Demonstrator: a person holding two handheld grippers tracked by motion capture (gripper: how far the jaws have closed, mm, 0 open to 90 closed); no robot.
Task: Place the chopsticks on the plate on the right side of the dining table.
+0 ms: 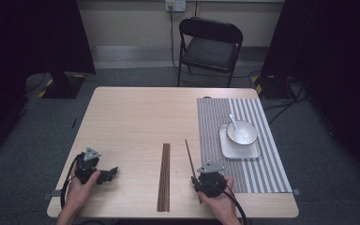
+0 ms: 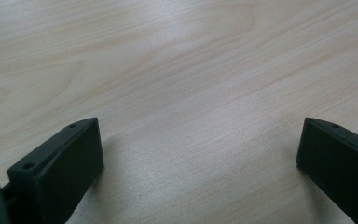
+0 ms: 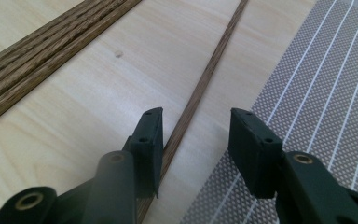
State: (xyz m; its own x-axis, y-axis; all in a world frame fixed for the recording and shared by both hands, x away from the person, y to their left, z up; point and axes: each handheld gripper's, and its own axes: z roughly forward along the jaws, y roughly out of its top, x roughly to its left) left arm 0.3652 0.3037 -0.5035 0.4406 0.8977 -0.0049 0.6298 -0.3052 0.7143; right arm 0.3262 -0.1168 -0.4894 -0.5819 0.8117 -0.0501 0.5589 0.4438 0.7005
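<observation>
Jaws of your right gripper [image 3: 196,135] stand apart around a single chopstick [image 3: 205,79], which runs up the middle of that view, touching the left jaw, beside the striped placemat [image 3: 321,93]. Your left gripper [image 2: 200,154] gapes wide over bare surface [image 2: 168,56]. More chopsticks [image 1: 164,177] lie bundled lower centre.

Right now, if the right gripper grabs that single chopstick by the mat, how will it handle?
The single chopstick looks thin, straight and wooden: probably stiff and light. Lying flat, it may slip or pivot between the right gripper jaws.
</observation>
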